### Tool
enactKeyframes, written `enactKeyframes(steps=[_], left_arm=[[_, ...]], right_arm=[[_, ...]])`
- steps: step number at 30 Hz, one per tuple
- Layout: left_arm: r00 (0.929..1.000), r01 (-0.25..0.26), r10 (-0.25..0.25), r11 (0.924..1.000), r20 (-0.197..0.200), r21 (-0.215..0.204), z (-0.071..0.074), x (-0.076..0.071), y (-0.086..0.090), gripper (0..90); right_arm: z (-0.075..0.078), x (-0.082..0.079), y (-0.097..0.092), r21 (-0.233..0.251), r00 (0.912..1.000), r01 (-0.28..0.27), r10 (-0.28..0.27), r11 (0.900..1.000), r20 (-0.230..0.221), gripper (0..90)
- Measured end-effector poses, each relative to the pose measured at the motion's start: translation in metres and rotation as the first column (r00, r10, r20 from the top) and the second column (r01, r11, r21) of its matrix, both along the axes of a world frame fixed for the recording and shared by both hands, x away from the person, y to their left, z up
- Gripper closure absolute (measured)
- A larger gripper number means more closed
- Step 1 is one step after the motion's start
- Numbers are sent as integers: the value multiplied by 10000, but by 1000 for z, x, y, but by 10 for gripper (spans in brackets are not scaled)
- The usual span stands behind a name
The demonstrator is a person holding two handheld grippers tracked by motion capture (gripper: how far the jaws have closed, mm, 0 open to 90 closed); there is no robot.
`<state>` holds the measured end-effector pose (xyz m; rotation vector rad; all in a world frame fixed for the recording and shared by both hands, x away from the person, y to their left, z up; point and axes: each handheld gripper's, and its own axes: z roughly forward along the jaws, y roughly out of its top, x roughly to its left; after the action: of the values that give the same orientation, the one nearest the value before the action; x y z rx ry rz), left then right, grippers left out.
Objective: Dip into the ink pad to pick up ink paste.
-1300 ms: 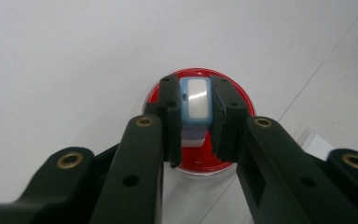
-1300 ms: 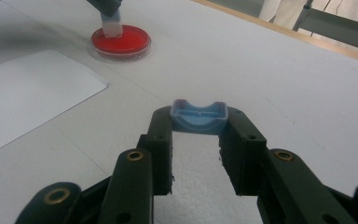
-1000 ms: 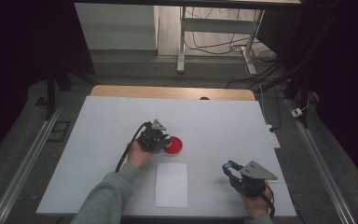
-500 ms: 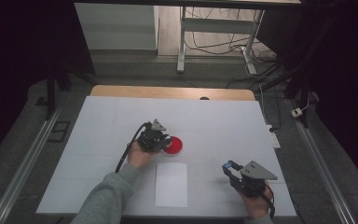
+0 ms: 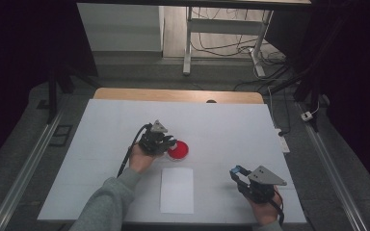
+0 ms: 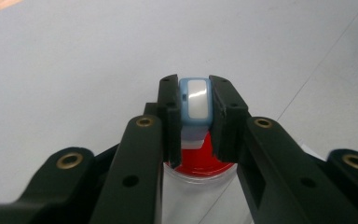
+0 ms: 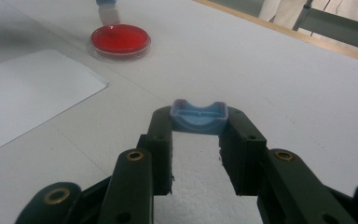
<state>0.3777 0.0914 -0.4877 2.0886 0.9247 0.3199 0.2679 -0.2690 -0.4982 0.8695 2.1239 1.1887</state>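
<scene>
Clamping pale blue stamp (image 6: 195, 103) over red dish (image 5: 178, 150), left gripper (image 5: 160, 140); right gripper (image 5: 238, 173) at 4 o'clock, clamped on blue cap (image 7: 198, 116); paper (image 5: 177, 189) between.

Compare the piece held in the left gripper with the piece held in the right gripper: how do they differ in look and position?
The left gripper holds a narrow blue-and-white piece over the red dish. The right gripper holds a wider, all-blue curved piece over bare table, away from that dish. The first has a pale glossy face; the second looks matt. Both are clamped at the jaw tips.
</scene>
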Motion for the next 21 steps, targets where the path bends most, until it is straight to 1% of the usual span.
enactKeyframes(steps=[12,13,21], left_arm=[[10000,15,-14,9994,52,-332,5,-4,5,760],[10000,32,-30,9993,52,-363,6,-5,5,759],[9994,314,-305,9978,149,-588,14,-13,7,759]], right_arm=[[0,0,0,30,10000,-11,11,10000,13,650],[0,0,0,-27,10000,42,-42,10000,10,650],[0,0,0,34,10000,-14,14,10000,16,650]])
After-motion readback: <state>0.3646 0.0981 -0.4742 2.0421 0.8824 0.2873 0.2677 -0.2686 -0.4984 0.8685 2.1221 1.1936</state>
